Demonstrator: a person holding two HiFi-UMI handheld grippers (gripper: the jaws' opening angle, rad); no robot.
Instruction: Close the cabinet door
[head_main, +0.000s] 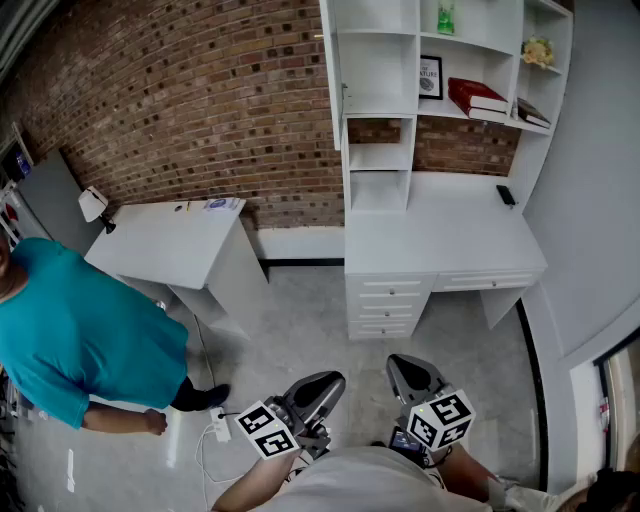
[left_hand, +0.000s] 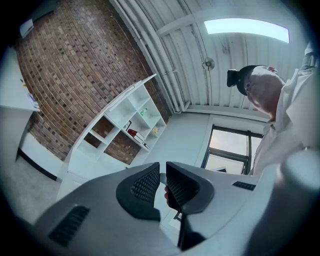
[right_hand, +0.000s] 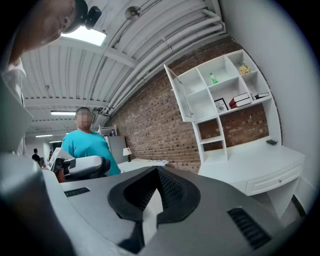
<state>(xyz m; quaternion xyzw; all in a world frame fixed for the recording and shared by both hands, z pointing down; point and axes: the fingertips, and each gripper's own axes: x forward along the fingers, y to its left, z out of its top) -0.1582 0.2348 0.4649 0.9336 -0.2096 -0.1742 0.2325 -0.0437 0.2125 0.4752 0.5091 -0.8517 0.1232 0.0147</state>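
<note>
Nearest the lens, the left gripper (head_main: 318, 388) sits low with its jaws a slit apart on nothing. The right gripper (head_main: 412, 372) beside it is pinched fully together, also empty. Across the floor (head_main: 310, 320), the door (head_main: 333, 80) of the white cabinet (head_main: 380, 60) stands swung out from the upper-left compartment toward the brick wall (head_main: 200, 100), well apart from both tools. On this showing the task has not begun: the approach, the contact and the push shut all remain. Open floor leads straight to the desk (head_main: 440, 240) under the cabinet, but its front edge would likely stop the body short, so a reach up and over looks needed. A person (head_main: 70, 330) in teal and a side table (head_main: 170, 245) stand to the left, off that route.
</note>
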